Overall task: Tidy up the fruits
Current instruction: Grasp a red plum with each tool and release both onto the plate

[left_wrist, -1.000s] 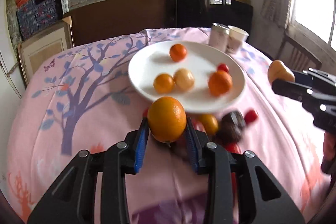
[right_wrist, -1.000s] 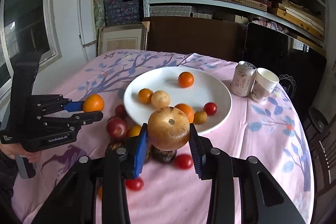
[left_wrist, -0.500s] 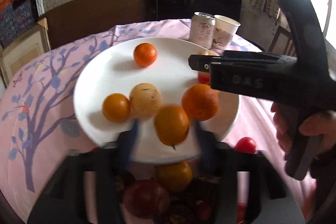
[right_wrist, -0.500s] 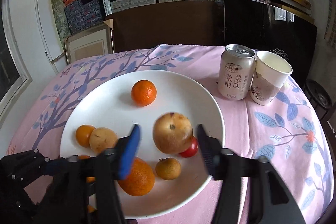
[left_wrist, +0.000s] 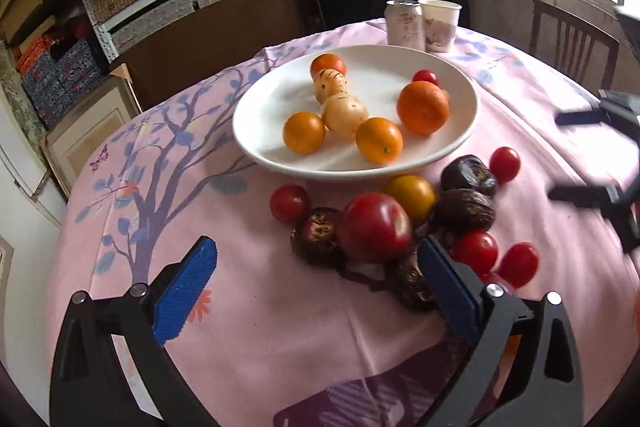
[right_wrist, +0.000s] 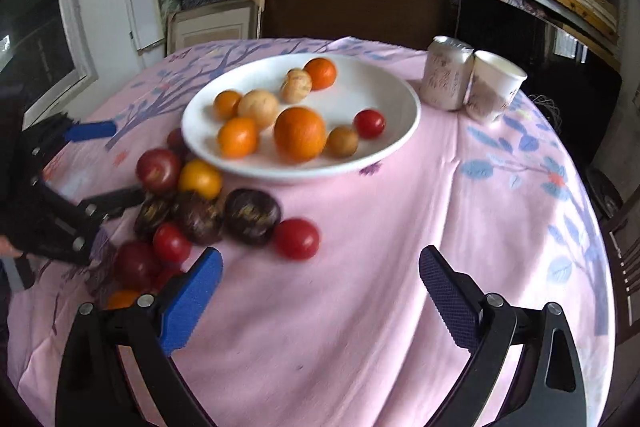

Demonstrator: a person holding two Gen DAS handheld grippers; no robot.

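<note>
Found the left hand-held gripper [left_wrist: 316, 247] opening wide, with only pink cloth between its blue pads. Found the right hand-held gripper [right_wrist: 320, 257] opening likewise, empty, over bare tabletop [right_wrist: 360, 307]. Saw the white plate [left_wrist: 280, 99] straight ahead of both, beyond the fingertips, holding 8 pieces: oranges [left_wrist: 423, 107], 2 pale round fruits and smaller ones, probably gathered there as the sorted lot. Noted a loose heap just ahead of the left pads and close under the plate's near rim: a red apple [left_wrist: 374, 227], a yellow fruit [left_wrist: 412, 193], dark wrinkled fruits [left_wrist: 464, 209] and cherry tomatoes [left_wrist: 476, 251]. Judged that heap not yet sorted. Placed the apple just beyond the left gripper's right pad, so probably the next pick, and judged the wide jaws suited to its girth. Spotted a can [left_wrist: 404, 25] and a paper cup [left_wrist: 440, 23] far past the plate, side by side and out of the way.
</note>
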